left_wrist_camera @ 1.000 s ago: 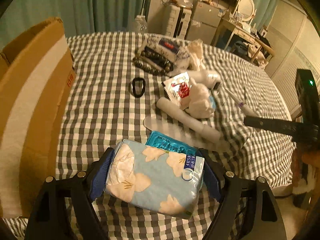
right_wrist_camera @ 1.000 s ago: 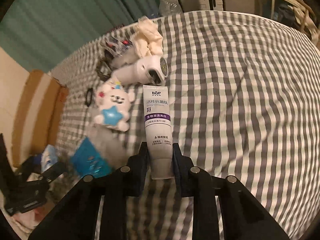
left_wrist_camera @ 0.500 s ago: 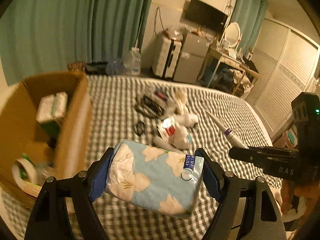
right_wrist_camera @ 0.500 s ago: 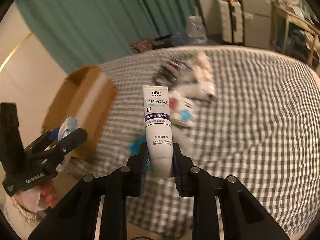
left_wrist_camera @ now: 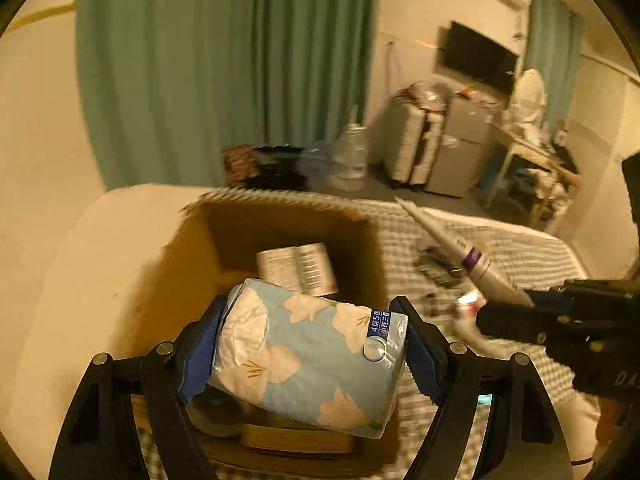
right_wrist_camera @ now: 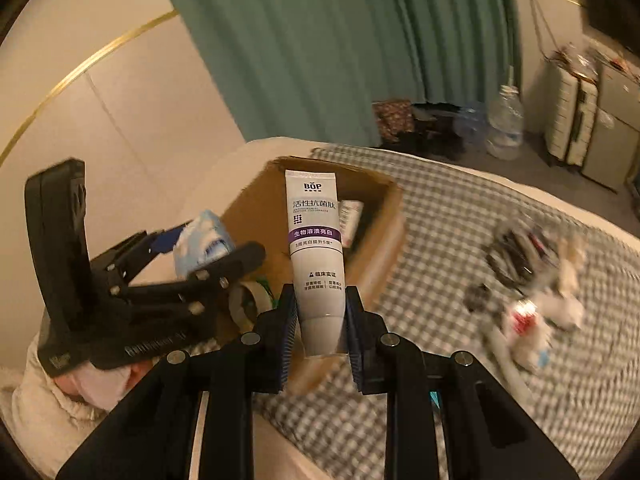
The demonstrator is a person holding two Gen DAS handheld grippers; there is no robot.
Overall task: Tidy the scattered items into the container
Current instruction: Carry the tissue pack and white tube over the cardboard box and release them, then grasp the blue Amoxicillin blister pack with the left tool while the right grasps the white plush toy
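Green curtains point(left_wrist_camera: 224, 72) fill the back of the room in both views, and below them lies a bed point(right_wrist_camera: 460, 216) with a grey and white checked cover.

In the left wrist view, the left tool point(left_wrist_camera: 310, 354) is closed on a tissue pack point(left_wrist_camera: 308, 356), light blue with pale flowers. Its two fingers press the short ends of the pack, which sits a little tilted in the lower middle of the frame. Just behind and under the pack is the open cardboard box point(left_wrist_camera: 372, 248), in the middle of the frame. Inside it, a white carton with printed text point(left_wrist_camera: 298, 268) leans near the far wall. More things lie in the box below the pack, but they are too dark to name.

In the right wrist view, the right tool point(right_wrist_camera: 320, 320) grips a white toothpaste tube point(right_wrist_camera: 316, 256) with a purple band. The fingers hold the cap end and the flat end points up toward the middle of the frame. The tube is in front of the box point(right_wrist_camera: 380, 264), apart from it. A roll of tape point(right_wrist_camera: 248, 300) shows in the box at the near left corner. The left tool point(right_wrist_camera: 208, 248) with the pack point(right_wrist_camera: 202, 240) appears at the left of the frame, beside the box.

At the right of this frame, scattered items point(right_wrist_camera: 528, 280) lie blurred on the bed, well apart from the box.
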